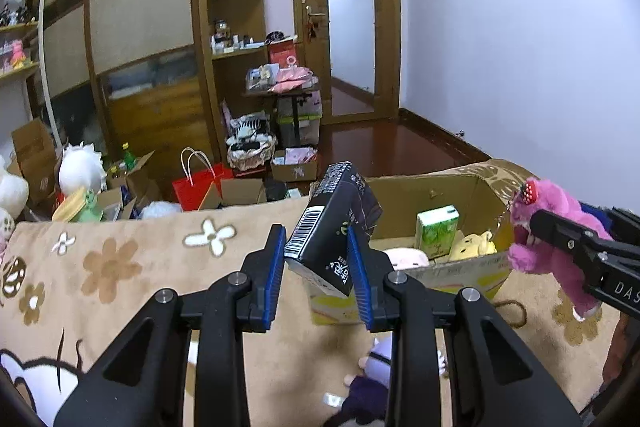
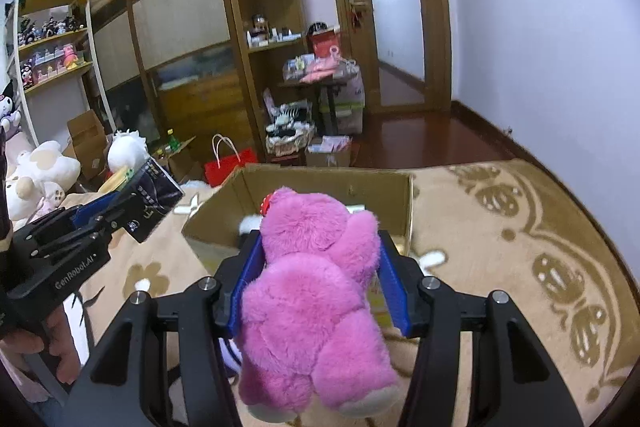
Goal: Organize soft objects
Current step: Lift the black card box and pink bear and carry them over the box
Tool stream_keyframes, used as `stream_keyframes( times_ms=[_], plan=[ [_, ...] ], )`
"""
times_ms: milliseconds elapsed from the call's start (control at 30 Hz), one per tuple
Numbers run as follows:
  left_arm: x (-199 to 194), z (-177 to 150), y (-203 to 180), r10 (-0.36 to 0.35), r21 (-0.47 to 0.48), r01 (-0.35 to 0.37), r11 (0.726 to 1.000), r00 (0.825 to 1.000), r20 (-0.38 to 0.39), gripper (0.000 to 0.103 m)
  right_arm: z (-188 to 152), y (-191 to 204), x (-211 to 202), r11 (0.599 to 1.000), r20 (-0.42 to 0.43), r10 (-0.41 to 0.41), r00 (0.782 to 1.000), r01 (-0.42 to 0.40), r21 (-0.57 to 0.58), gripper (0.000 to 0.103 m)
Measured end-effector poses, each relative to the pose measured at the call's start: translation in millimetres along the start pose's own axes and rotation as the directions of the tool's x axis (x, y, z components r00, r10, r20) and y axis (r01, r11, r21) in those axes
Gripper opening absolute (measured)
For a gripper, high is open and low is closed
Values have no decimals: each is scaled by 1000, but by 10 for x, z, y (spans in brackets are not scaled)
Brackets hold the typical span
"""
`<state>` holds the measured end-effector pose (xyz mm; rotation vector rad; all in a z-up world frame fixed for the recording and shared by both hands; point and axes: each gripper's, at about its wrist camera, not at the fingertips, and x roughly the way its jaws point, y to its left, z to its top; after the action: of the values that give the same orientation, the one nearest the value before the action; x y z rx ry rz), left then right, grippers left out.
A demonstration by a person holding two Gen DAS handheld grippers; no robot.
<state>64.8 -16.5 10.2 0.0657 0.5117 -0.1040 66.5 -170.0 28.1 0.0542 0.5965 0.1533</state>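
Note:
My left gripper is shut on a black tissue pack with a barcode, held above the bed just left of the open cardboard box. My right gripper is shut on a pink plush bear, held over the box's near edge. The bear also shows at the right of the left wrist view. The black pack and the left gripper show at the left of the right wrist view. Inside the box lie a green tissue pack, a yellow plush and a pale pink plush.
The box stands on a beige flowered blanket. A purple and white plush lies on the blanket under my left gripper. Beyond the bed edge are white plush toys, a red paper bag, open cartons, a wardrobe and a door.

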Motion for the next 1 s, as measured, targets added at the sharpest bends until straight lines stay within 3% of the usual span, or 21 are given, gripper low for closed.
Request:
stream_keyframes(
  times_ms=[433, 1000],
  plan=[
    [363, 56, -136, -15, 16, 15, 1000, 1000, 5, 30, 182, 0, 153, 994, 111, -109, 988, 112, -20, 58],
    [808, -4, -140, -49, -3, 49, 999, 997, -51, 31, 145, -142, 694, 993, 38, -120, 992, 121, -13, 58]
  ],
)
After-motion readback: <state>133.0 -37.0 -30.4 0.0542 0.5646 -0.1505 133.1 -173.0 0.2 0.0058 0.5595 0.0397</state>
